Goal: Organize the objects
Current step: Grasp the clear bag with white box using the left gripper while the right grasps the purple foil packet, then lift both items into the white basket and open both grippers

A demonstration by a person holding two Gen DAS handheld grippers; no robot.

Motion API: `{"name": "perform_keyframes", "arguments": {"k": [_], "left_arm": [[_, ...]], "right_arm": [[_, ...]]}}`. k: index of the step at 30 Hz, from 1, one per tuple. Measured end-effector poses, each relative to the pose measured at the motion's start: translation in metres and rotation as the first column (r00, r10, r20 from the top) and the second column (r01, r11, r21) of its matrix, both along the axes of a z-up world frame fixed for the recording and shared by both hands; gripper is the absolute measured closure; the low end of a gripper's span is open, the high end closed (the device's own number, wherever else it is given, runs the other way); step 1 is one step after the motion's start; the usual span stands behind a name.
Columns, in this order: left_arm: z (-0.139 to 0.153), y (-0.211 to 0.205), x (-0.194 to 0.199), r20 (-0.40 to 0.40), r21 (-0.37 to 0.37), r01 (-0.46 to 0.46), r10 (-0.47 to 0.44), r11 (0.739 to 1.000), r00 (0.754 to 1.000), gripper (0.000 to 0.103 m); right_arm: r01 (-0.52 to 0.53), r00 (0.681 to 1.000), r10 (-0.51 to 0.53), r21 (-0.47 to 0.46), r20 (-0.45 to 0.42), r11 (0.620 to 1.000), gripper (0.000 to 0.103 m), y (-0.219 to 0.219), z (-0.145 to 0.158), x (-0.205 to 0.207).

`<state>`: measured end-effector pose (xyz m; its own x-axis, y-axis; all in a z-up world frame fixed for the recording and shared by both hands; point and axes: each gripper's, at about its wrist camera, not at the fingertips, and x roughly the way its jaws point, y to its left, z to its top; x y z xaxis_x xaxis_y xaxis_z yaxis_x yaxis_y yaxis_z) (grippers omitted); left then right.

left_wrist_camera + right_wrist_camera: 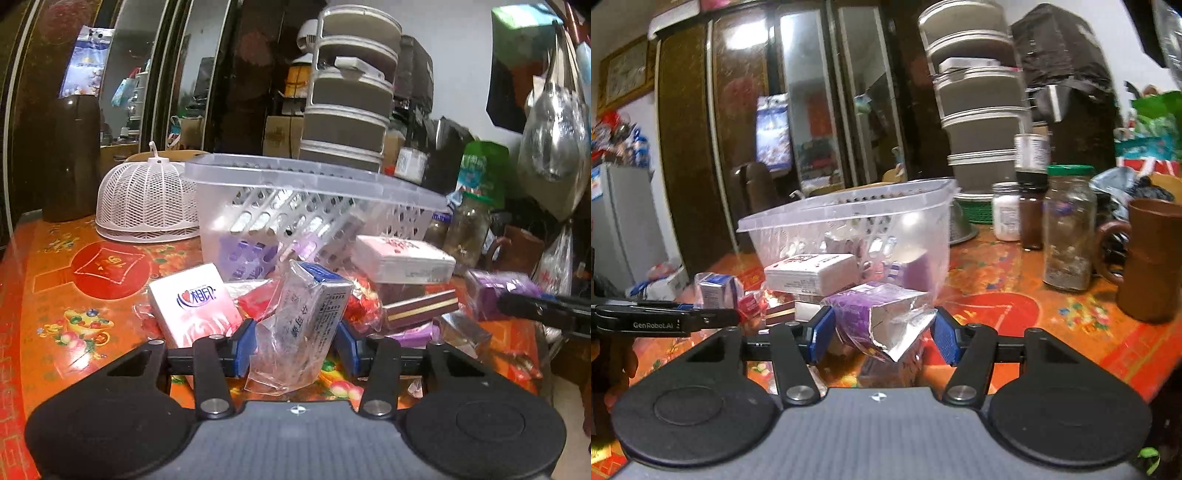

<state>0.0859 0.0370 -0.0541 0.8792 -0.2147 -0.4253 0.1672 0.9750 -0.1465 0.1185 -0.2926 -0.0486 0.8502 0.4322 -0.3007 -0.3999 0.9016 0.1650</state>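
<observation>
A clear plastic basket [314, 206] with slotted walls stands on the orange patterned table [74, 295], and everything else sits around it. Behind the basket rises a stack of five round grey tiered containers [351, 85]. To the basket's left lies a white mesh dome cover [146, 199], with a tall dark brown flask [72, 158] further left. To its right stand one big glass jar [1069, 229] with a green lid, two smaller jars and a brown mug [1152, 258].

In front of the basket a heap of small packets blocks the way: a white box [402, 258], a pink tissue pack [195, 306], a flat maroon box [421, 308] and crinkly red wrappers.

The left gripper [295, 349] has its blue pads pressed on a clear-wrapped pack with a blue top [303, 321], held just before the basket. The right gripper [879, 334] clamps a purple foil pouch [879, 317], torn and silvery at its end, also in front of the basket
</observation>
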Motion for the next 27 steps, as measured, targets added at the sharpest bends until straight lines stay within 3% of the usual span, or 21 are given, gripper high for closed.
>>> {"name": "perform_keyframes", "arguments": {"k": [8,10,13,15,18,20,22,24,27], "left_arm": [[0.002,0.003,-0.004,0.027,-0.016,0.003,-0.003,1.000,1.000,0.052],[0.008,0.007,-0.006,0.036,-0.056,0.009,-0.007,0.998,0.999,0.052],[0.043,0.011,-0.003,0.054,-0.124,0.056,-0.050,0.991,0.997,0.052],[0.080,0.009,0.005,0.098,-0.116,0.071,-0.060,0.991,0.993,0.052],[0.132,0.006,0.035,0.141,-0.100,0.073,-0.058,0.992,0.988,0.052],[0.151,0.006,0.073,0.096,-0.112,0.064,-0.053,0.992,0.994,0.052],[0.152,0.007,0.111,0.016,-0.120,0.034,-0.032,0.992,0.999,0.052],[0.136,0.008,0.149,-0.102,-0.134,-0.012,-0.002,0.991,0.995,0.052],[0.109,0.002,0.174,-0.190,-0.105,-0.034,0.013,0.994,0.982,0.052]], "right_arm": [[0.049,0.999,-0.050,0.098,0.009,0.994,0.043,-0.013,0.001,-0.020],[0.035,0.999,-0.037,0.110,0.018,0.993,0.043,-0.012,0.009,-0.018],[0.006,0.997,-0.013,0.094,0.073,0.996,0.043,-0.005,0.037,-0.009],[-0.011,0.992,0.002,0.072,0.126,0.997,0.043,0.004,0.065,0.005],[-0.038,0.991,0.033,0.038,0.128,0.999,0.043,0.024,0.104,0.043],[-0.049,0.995,0.046,0.027,0.084,0.998,0.043,0.036,0.120,0.077],[-0.042,0.999,0.041,0.007,0.014,0.999,0.043,0.049,0.124,0.111],[-0.058,0.996,0.058,-0.001,-0.071,0.998,0.043,0.059,0.117,0.141],[-0.033,0.993,0.021,-0.094,-0.120,0.995,0.043,0.073,0.103,0.163]]}}
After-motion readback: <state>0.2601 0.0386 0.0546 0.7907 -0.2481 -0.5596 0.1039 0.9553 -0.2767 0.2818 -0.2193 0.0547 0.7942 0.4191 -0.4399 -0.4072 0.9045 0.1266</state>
